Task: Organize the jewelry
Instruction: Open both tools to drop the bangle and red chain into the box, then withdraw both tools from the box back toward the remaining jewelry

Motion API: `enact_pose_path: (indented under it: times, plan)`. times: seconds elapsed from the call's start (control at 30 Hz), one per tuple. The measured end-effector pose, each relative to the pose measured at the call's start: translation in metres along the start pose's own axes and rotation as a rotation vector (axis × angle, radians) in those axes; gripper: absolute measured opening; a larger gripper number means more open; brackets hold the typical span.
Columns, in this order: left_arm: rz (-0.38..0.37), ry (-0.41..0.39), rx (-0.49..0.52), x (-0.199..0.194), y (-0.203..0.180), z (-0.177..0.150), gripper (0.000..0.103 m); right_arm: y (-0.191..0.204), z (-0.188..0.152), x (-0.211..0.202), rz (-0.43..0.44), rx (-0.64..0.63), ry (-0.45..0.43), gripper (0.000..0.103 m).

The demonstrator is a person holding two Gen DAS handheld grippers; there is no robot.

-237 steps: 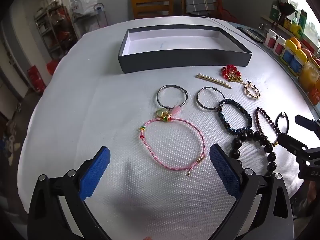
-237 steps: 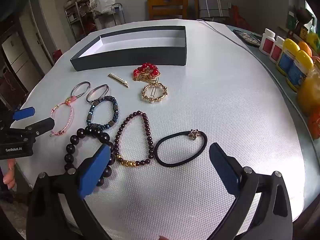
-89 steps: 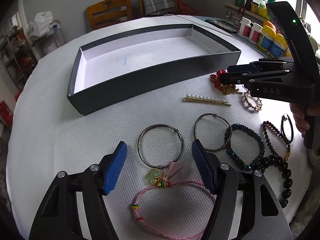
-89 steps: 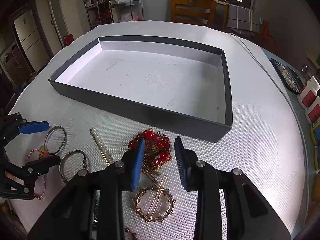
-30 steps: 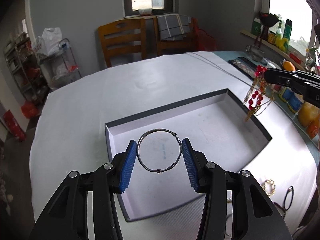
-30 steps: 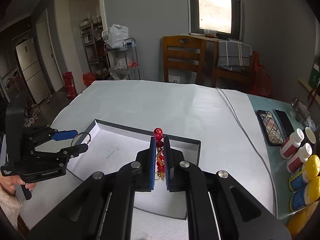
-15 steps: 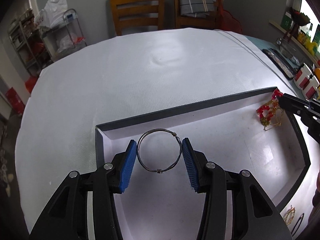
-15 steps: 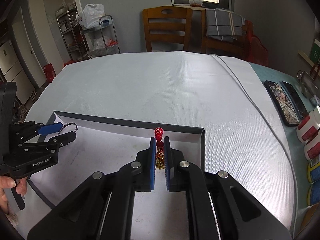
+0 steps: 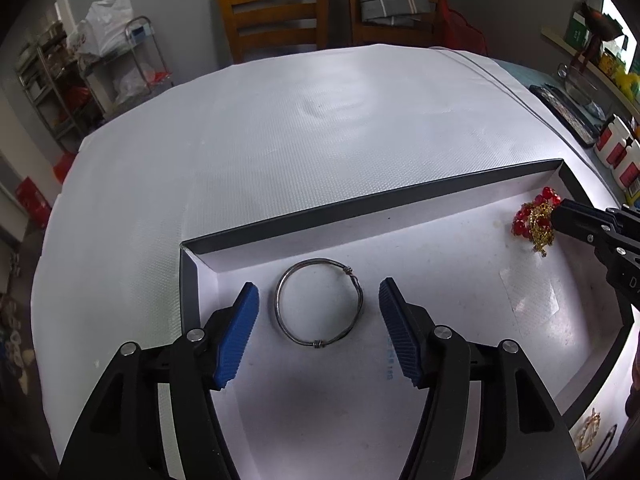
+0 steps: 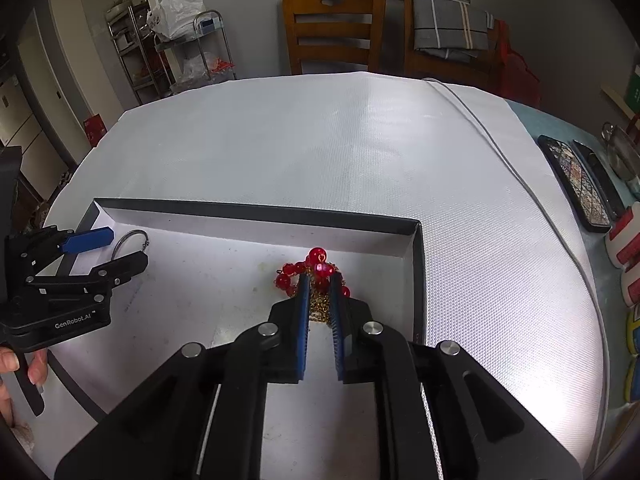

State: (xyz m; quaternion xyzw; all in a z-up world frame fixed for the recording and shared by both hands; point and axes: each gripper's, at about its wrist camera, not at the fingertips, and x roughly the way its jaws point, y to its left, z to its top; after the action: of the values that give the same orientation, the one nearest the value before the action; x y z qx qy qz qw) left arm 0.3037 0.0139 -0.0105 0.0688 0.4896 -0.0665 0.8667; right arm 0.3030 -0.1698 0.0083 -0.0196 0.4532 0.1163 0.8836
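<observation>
Your grey box [image 9: 384,204] sits on the white-covered table [image 9: 280,132]. Your left gripper [image 9: 318,312] hangs over its near-left corner, jaws wide, the silver bangle [image 9: 319,306] lying free on the floor between them. Your right gripper [image 10: 320,300], jaws narrow, has the red-bead and gold-chain piece [image 10: 316,276] between its pads on the box floor at the far-right corner.
</observation>
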Motion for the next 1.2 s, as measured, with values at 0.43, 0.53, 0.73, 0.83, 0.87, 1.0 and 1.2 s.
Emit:
enact_pose_path:
  times: [0.43,0.53,0.73,0.83,0.87,1.0,1.2]
  plan:
    - [-0.076,-0.083,-0.111,-0.046,0.011,-0.018,0.091,-0.008,-0.007,-0.052,0.056,0.033,-0.091,0.071]
    - [-0.09,-0.116,-0.133,-0.064,0.015,-0.024,0.095,-0.006,-0.01,-0.067,0.049,0.013,-0.113,0.081]
    - [-0.055,-0.192,-0.109,-0.1,0.012,-0.036,0.097,-0.008,-0.021,-0.095,0.061,0.033,-0.155,0.095]
    - [0.001,-0.21,-0.089,-0.114,0.01,-0.046,0.097,-0.01,-0.03,-0.109,0.048,0.035,-0.175,0.097]
    - [0.032,-0.214,-0.088,-0.118,0.009,-0.05,0.097,-0.011,-0.033,-0.114,0.04,0.036,-0.182,0.097]
    - [0.023,-0.229,-0.099,-0.133,0.007,-0.066,0.097,-0.016,-0.049,-0.133,0.044,0.057,-0.215,0.097]
    - [0.02,-0.285,-0.103,-0.166,0.002,-0.098,0.098,-0.018,-0.074,-0.161,0.073,0.048,-0.242,0.097]
